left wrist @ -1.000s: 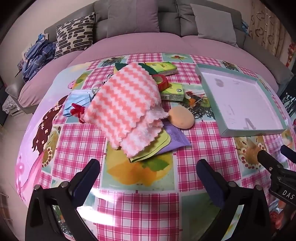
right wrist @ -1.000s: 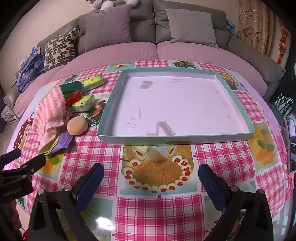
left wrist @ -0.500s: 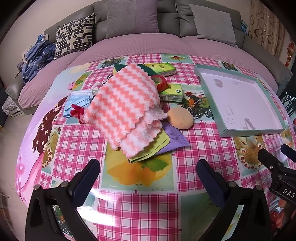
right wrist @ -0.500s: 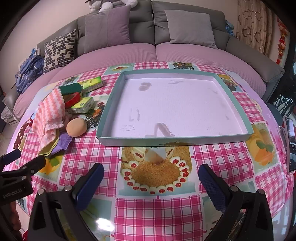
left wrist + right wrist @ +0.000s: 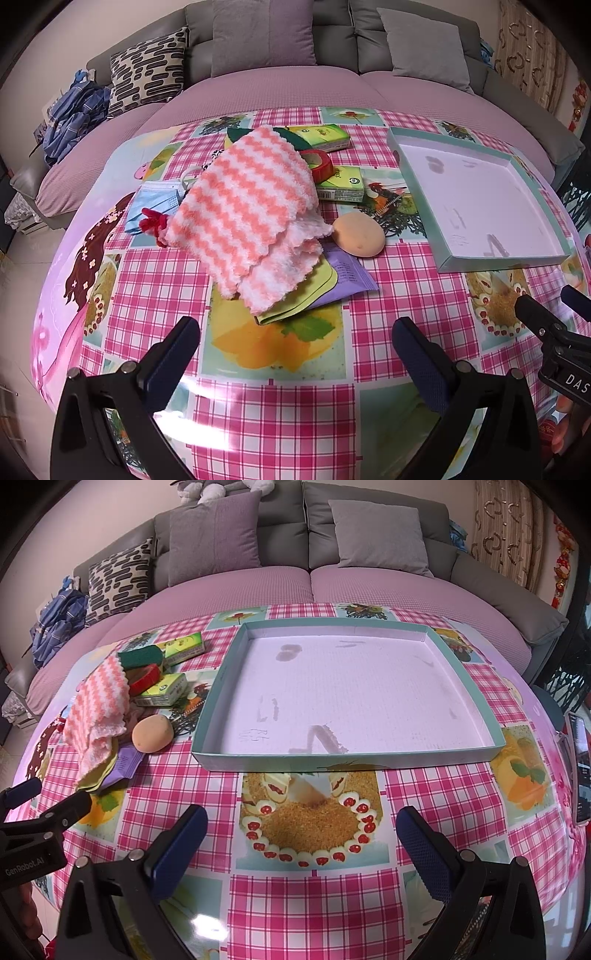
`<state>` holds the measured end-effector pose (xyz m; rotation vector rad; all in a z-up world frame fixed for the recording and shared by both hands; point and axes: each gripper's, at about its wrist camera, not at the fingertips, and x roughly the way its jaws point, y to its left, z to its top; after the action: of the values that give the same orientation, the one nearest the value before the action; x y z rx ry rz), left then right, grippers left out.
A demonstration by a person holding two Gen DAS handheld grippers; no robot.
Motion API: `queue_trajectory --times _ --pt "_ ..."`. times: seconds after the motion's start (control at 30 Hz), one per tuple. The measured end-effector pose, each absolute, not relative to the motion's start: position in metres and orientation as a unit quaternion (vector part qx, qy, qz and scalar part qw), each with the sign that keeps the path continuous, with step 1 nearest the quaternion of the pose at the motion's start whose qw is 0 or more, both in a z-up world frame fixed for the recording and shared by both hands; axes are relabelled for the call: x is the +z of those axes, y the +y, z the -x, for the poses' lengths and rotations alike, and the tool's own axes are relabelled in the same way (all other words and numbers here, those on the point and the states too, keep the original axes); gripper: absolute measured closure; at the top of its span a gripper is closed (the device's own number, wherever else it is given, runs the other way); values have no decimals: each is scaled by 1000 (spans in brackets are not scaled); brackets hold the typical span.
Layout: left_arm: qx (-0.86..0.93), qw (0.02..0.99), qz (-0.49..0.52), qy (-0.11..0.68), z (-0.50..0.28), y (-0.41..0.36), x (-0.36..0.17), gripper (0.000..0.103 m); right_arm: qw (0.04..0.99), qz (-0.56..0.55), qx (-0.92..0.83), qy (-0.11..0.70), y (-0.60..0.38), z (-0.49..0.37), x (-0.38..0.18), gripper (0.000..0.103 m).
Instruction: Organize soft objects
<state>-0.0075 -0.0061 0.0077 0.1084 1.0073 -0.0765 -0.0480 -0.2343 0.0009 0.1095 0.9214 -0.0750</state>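
A pink-and-white striped fluffy cloth (image 5: 251,206) lies on a pile in the left wrist view, and shows in the right wrist view (image 5: 98,709). A beige egg-shaped sponge (image 5: 359,235) (image 5: 152,733) sits to its right. A green scouring sponge (image 5: 141,656), a red tape roll (image 5: 316,161), a blue face mask (image 5: 155,201) and green tissue packs (image 5: 341,188) lie around it. The teal-rimmed box lid (image 5: 332,755) (image 5: 498,260) is empty. My left gripper (image 5: 295,343) is open, short of the pile. My right gripper (image 5: 301,830) is open, in front of the lid.
Purple and green flat packets (image 5: 332,280) lie under the cloth. A red fuzzy item (image 5: 153,221) pokes out at its left. A sofa with cushions (image 5: 380,535) curves behind the table. A phone (image 5: 580,771) lies at the table's right edge.
Both views shift only slightly; the pile and the lid sit a little farther off. Nothing was taken hold of and both grippers stay open.
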Motion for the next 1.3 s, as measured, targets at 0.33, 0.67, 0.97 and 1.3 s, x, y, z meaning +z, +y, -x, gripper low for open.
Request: queue_trajectory --times 0.33,0.67,0.97,1.3 --pt "-37 874 -52 482 8 -6 7 0 894 -53 -36 444 -234 48 1 0" --pt "-37 874 -52 482 7 -6 8 0 894 -52 -36 444 -235 48 1 0" --pt "-37 874 -51 481 7 -6 8 0 894 -52 -36 444 -235 48 2 0" --pt "-38 873 -44 484 7 -2 8 0 893 -49 -36 447 -234 48 1 0"
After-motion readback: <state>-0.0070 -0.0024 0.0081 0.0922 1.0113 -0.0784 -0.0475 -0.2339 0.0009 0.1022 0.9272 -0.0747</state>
